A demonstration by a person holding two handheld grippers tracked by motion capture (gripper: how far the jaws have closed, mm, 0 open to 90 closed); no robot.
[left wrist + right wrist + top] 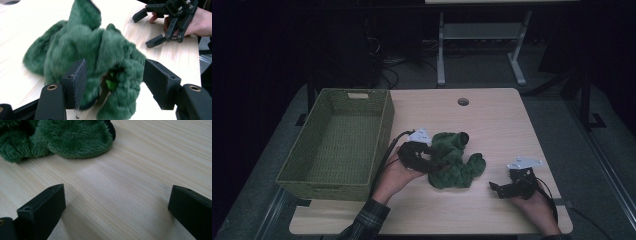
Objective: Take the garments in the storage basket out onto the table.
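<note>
- Looked like a lab or test room, dim beyond the lit work area.
- Held a plain light-wood desk (492,125) with a cable hole (463,102), set on grey carpet (557,120).
- Showed a second desk's white metal legs (441,55) behind, with loose cables (384,67) trailing on the floor near dark equipment.
- Offered little of a home: only a woven green basket (292,172) on the desk.

Table (492,125) (wood): basket (337,145), plush (454,160).
</note>
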